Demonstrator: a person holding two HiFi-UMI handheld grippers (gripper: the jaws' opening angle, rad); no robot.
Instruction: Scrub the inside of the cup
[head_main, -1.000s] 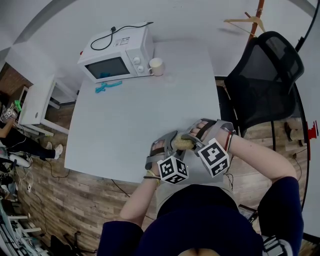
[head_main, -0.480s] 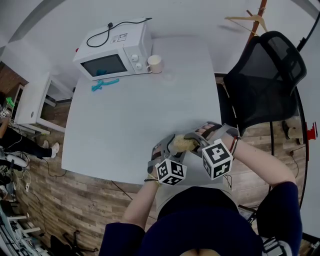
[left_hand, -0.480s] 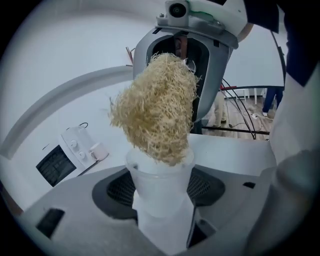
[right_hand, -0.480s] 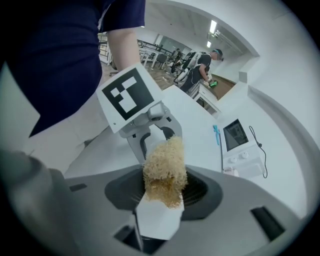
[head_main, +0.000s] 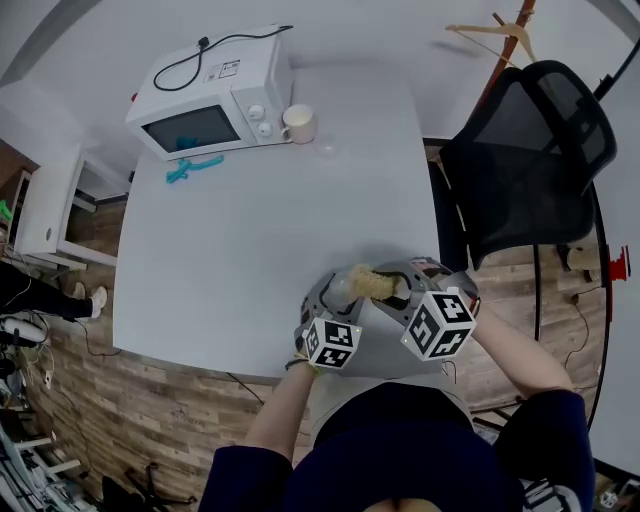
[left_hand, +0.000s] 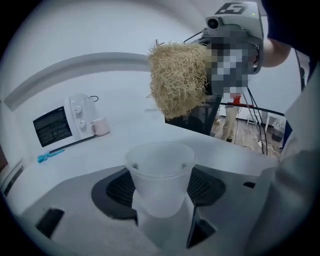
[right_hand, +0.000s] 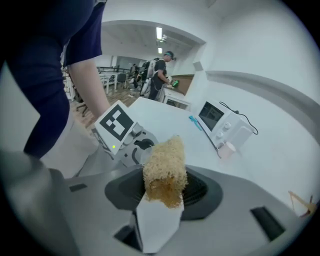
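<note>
My left gripper (head_main: 335, 296) (left_hand: 160, 202) is shut on a translucent plastic cup (left_hand: 160, 175) (head_main: 340, 290), which stands between its jaws with the mouth facing away from the camera. The right gripper (head_main: 388, 287) (right_hand: 162, 200) is shut on a straw-coloured fibre scrubber (right_hand: 165, 170) (head_main: 374, 283). In the left gripper view the scrubber (left_hand: 177, 77) hangs above and beyond the cup's rim, apart from it. Both grippers hover over the near edge of the white table (head_main: 250, 240), close to the person's body.
A white microwave (head_main: 205, 95) (left_hand: 62, 122) stands at the table's far left with a pale mug (head_main: 298, 123) (left_hand: 100, 126) beside it. A teal tool (head_main: 195, 168) lies in front of it. A black office chair (head_main: 530, 150) stands at the right.
Both grippers have rolled, so their marker cubes show turned faces. The left gripper with the cup has sunk a little. The scrubber stays close by the cup's mouth.
</note>
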